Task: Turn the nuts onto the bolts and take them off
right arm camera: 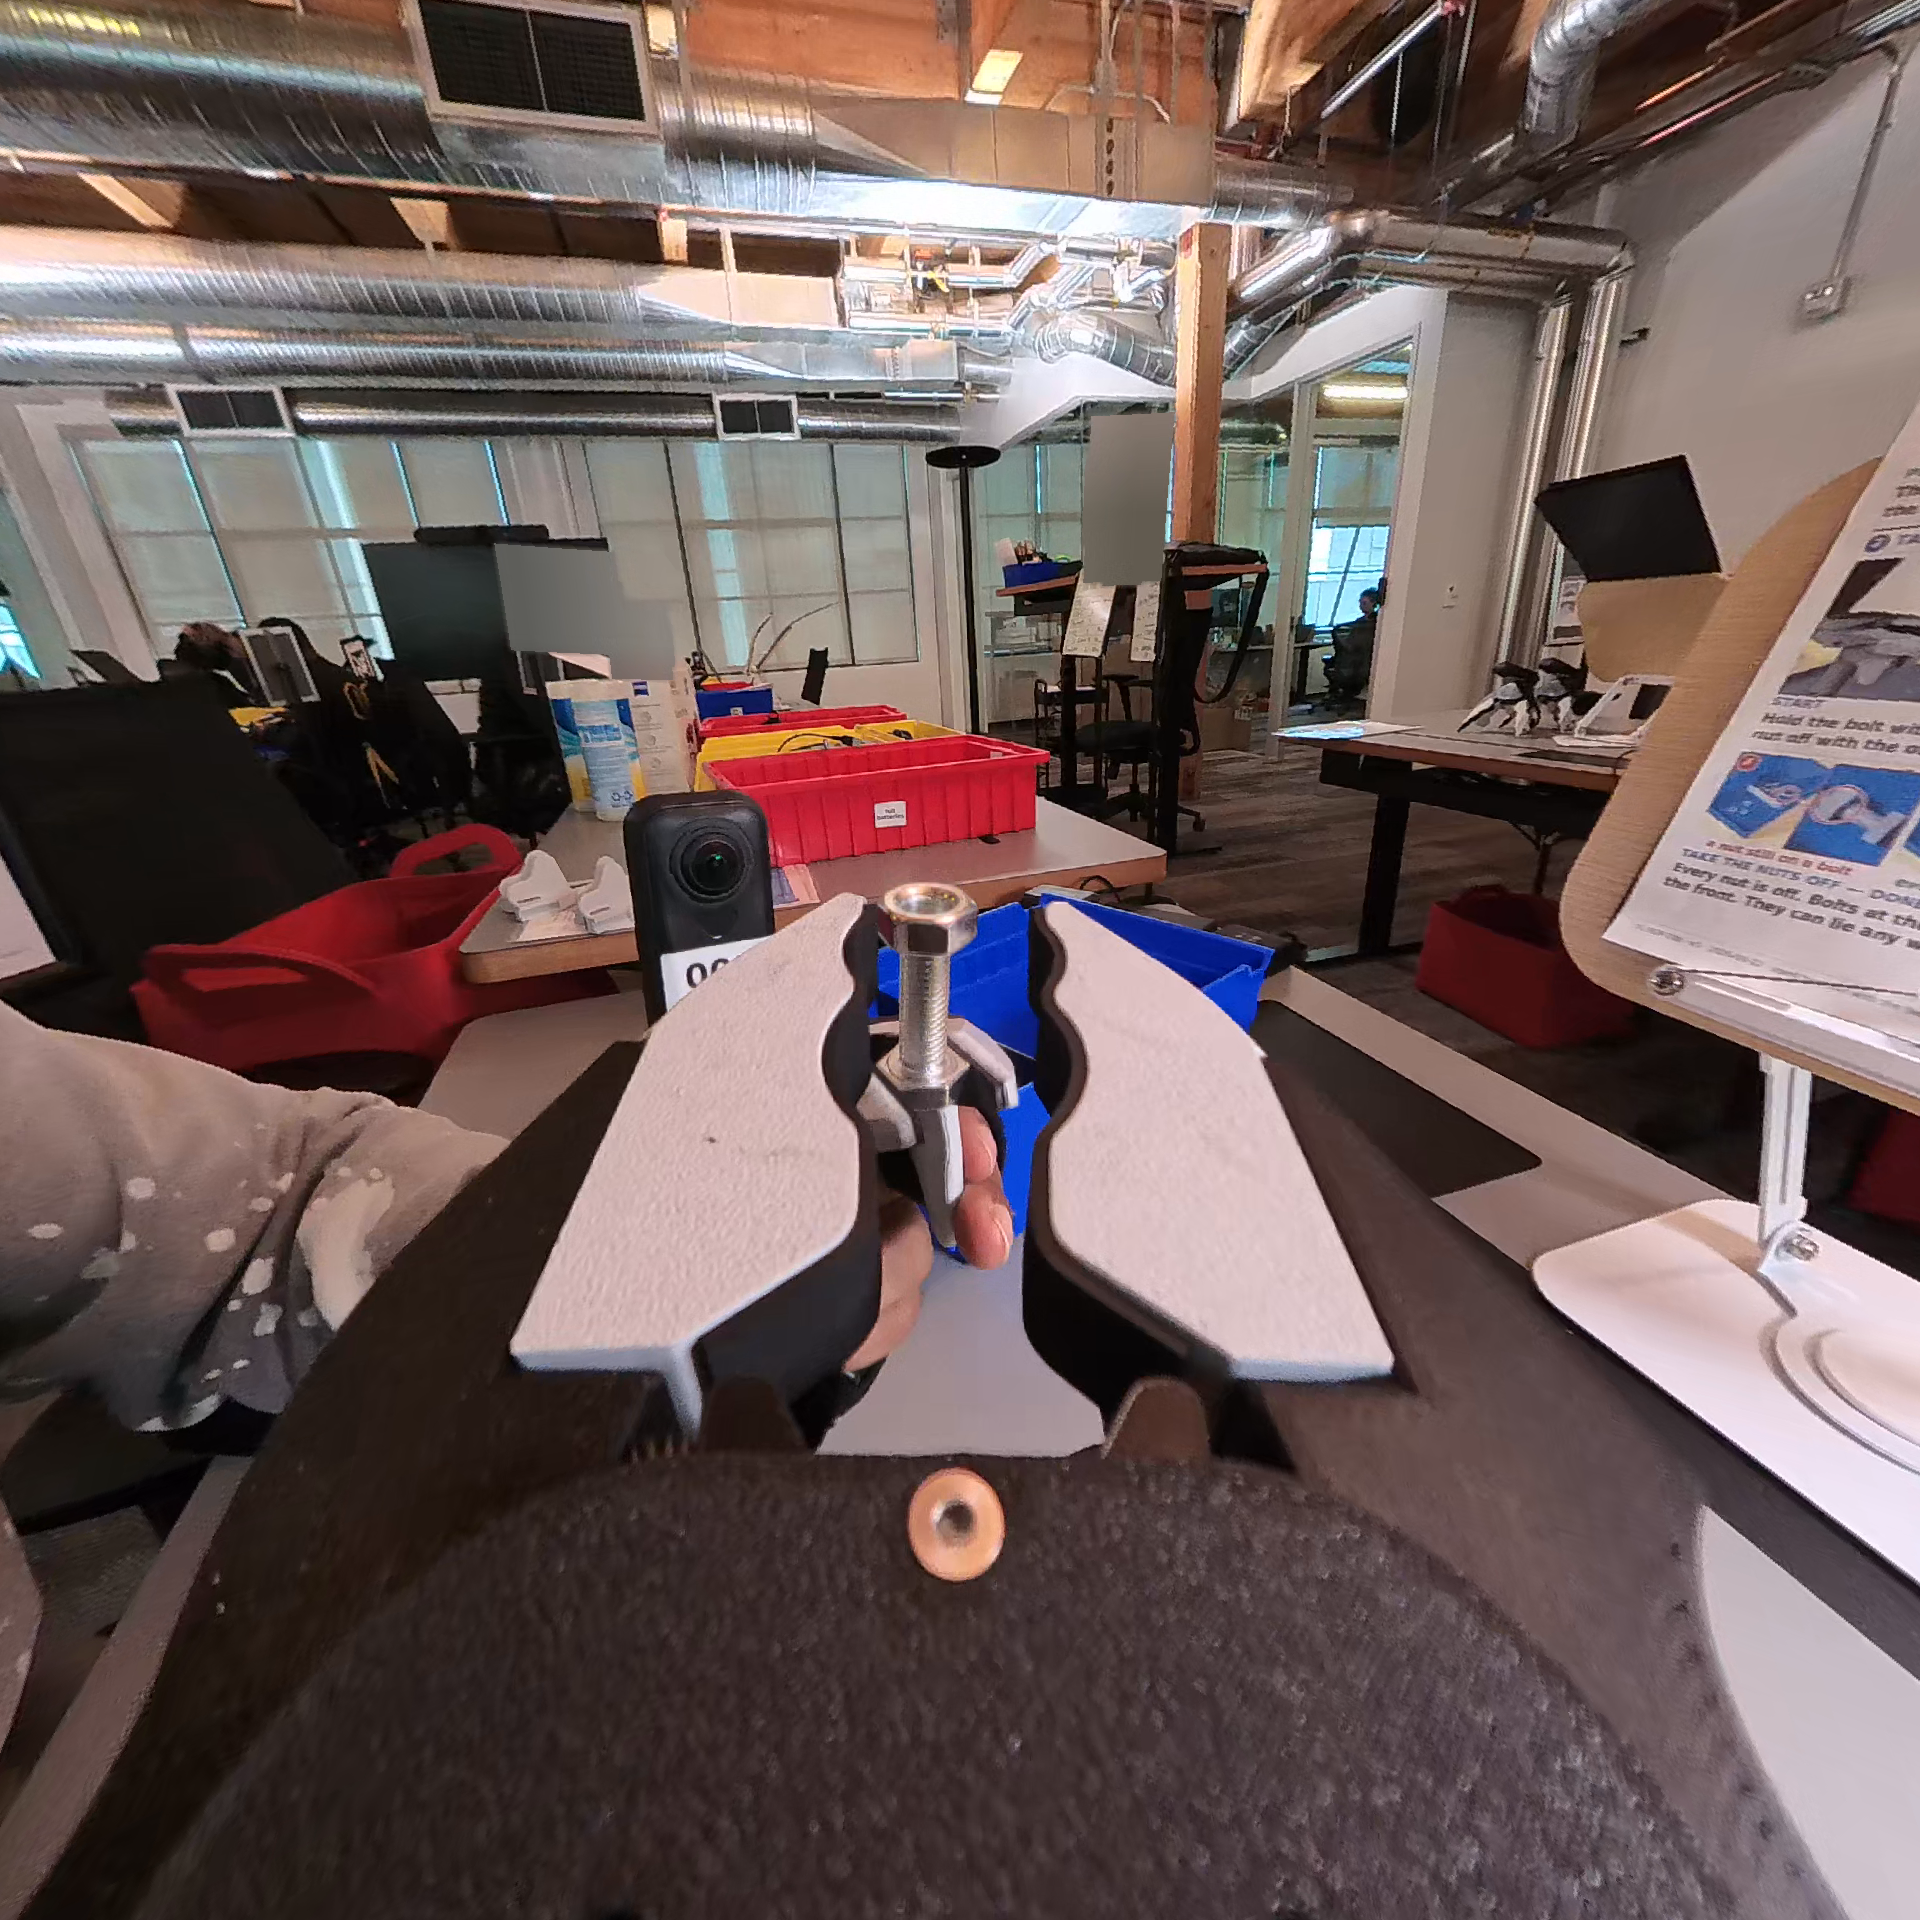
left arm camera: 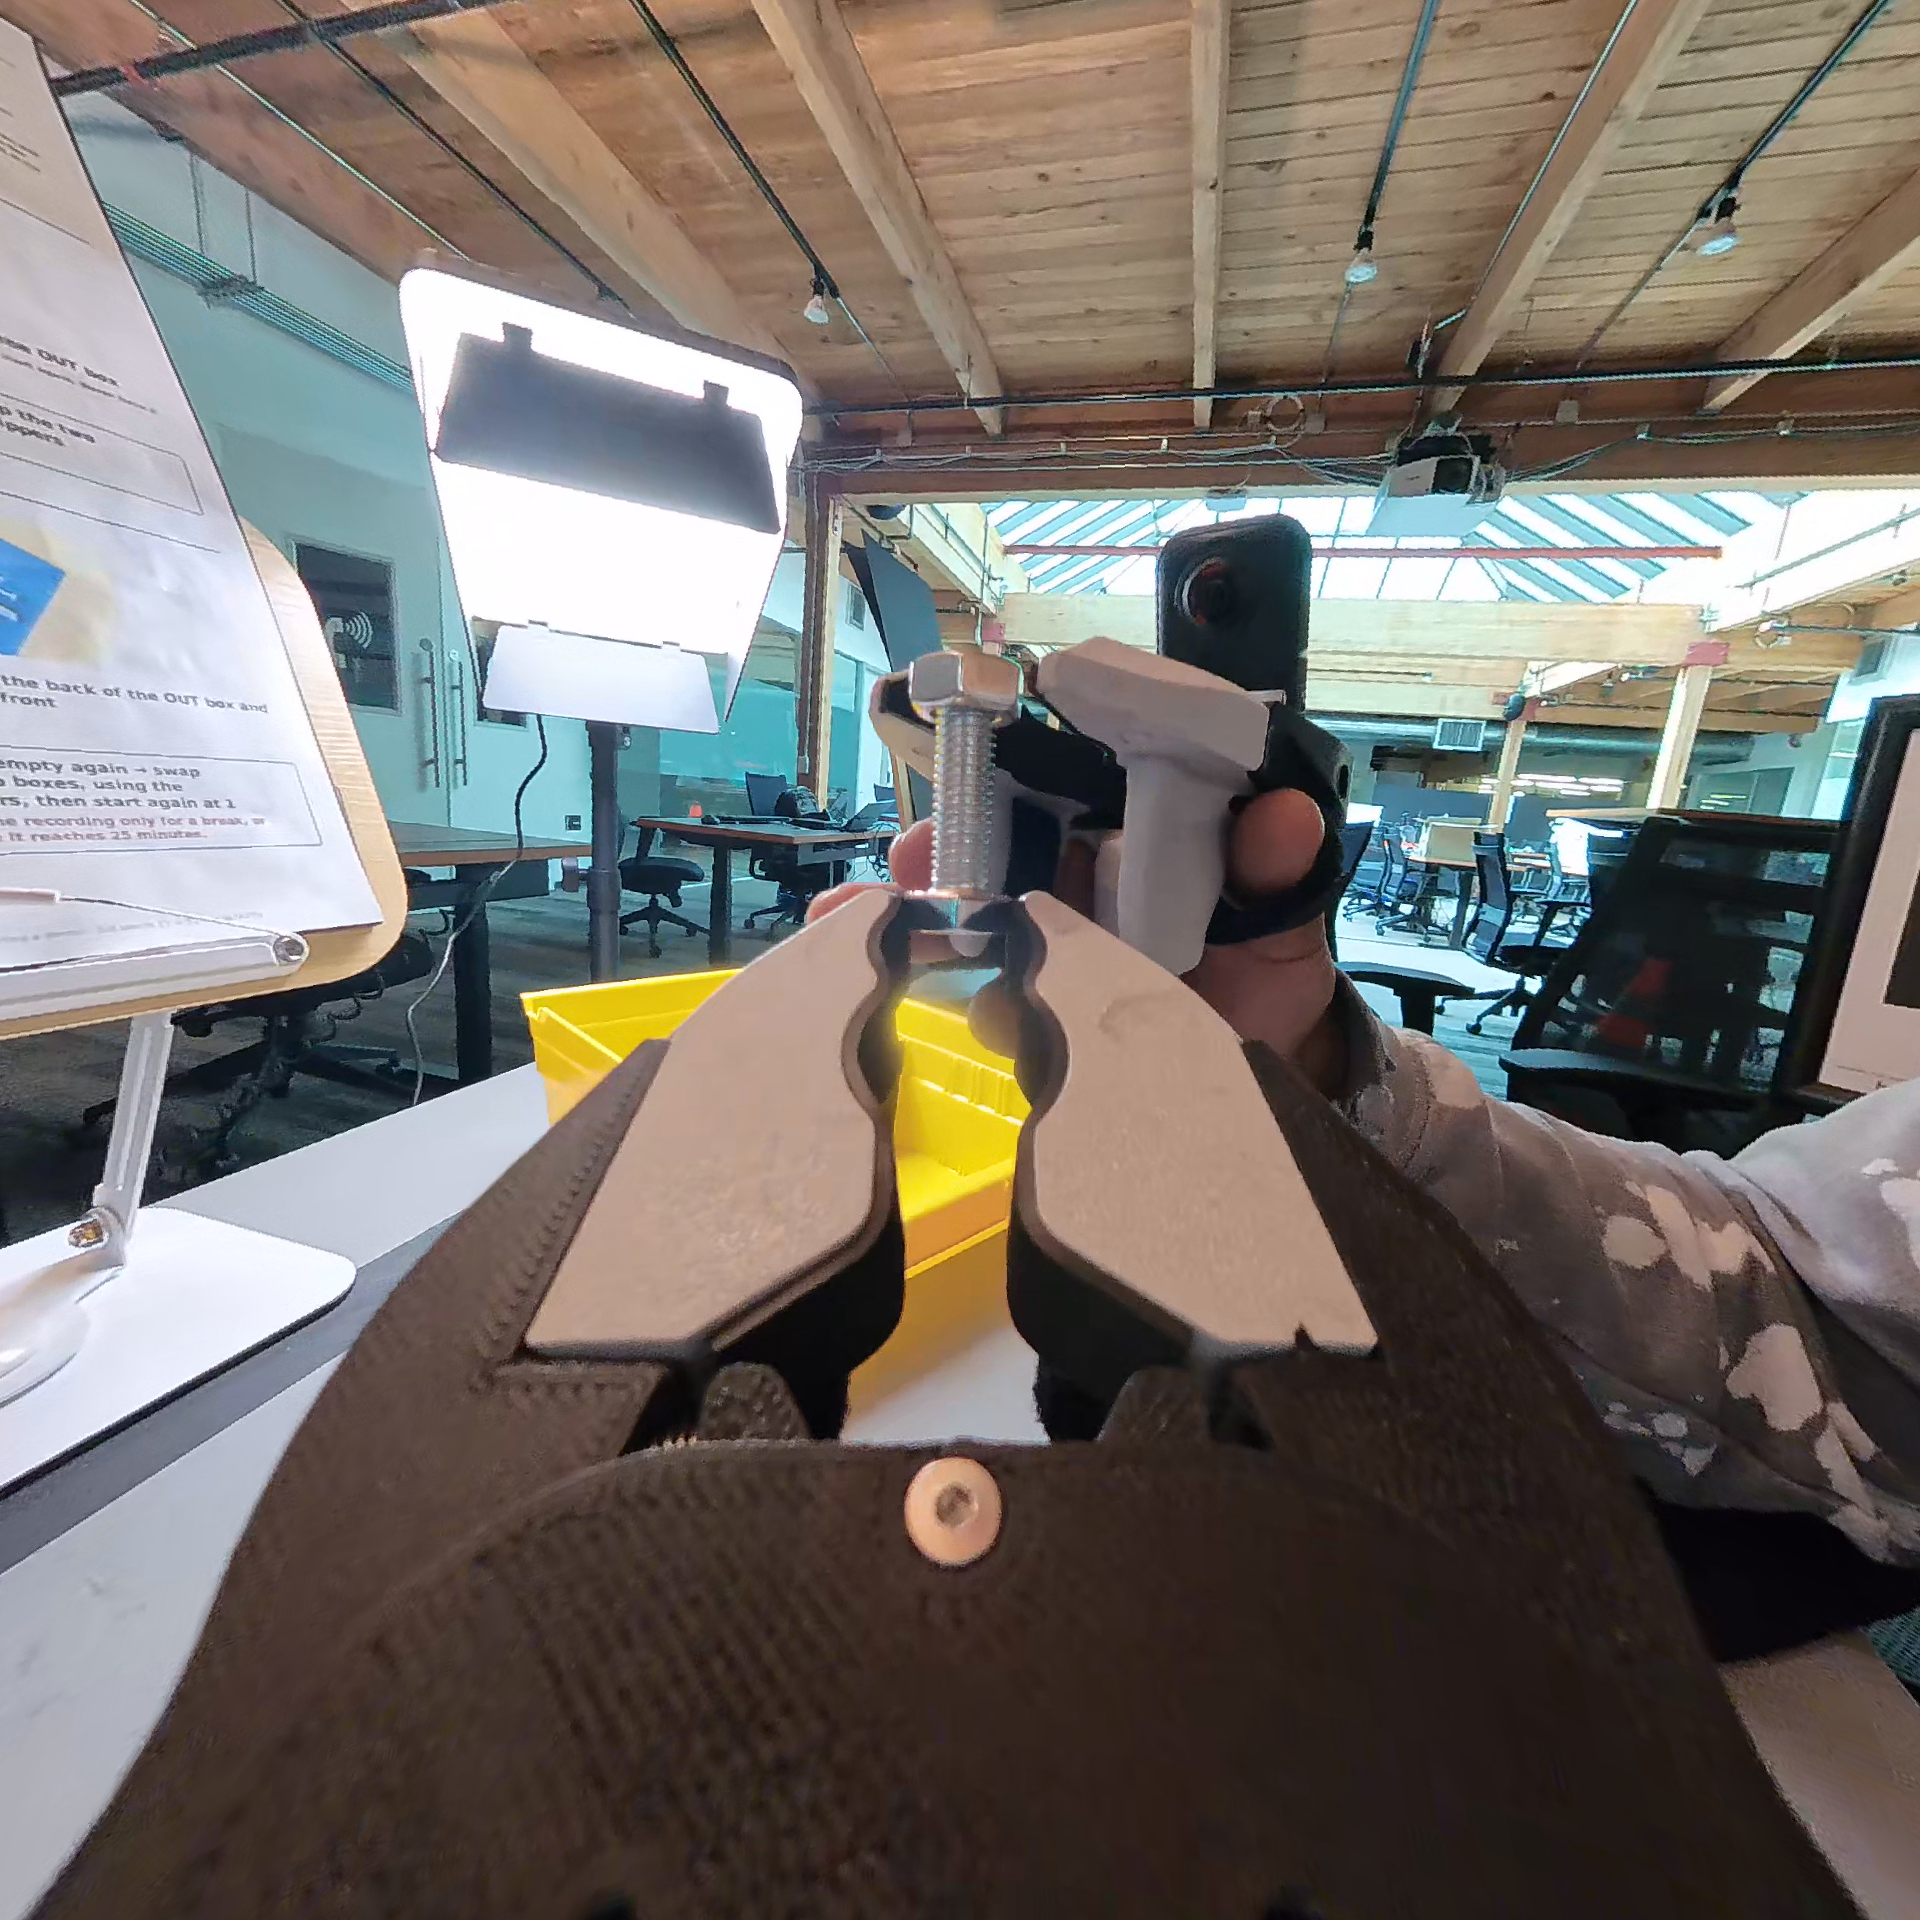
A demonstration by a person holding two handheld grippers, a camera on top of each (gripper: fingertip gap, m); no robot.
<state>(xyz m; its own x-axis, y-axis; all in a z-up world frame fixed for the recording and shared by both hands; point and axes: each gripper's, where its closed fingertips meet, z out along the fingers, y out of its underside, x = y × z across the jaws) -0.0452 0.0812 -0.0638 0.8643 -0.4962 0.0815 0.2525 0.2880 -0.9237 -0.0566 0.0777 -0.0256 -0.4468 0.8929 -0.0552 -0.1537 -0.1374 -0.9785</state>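
We hold the bolt (left arm camera: 963, 810) upright with the left gripper (left arm camera: 958, 930). Its fingers are pressed in on the bolt's lower end, which the right wrist view shows to be the hexagonal head, so the threaded shank rises straight up from the fingertips. The nut (left arm camera: 961, 681) sits at the very top of the thread, at the end farthest from the left fingers.

The right gripper (right arm camera: 951, 920) has its fingers spread, with the nut in the gap between their tips, closer to one pad than the other. We see no firm contact on either side. A yellow bin (left arm camera: 956, 1143) lies beyond the left fingers and a blue bin (right arm camera: 1143, 945) beyond the right ones, both on the table.

We judge that the turning step is in hand, with the nut at the thread's last turns. Whether it is going on or coming off, we cannot tell from this. Next we would centre the right fingers on the nut's flats, close them squarely, and twist about the bolt's axis while the left grip holds firm. A crooked pinch could drop the nut.
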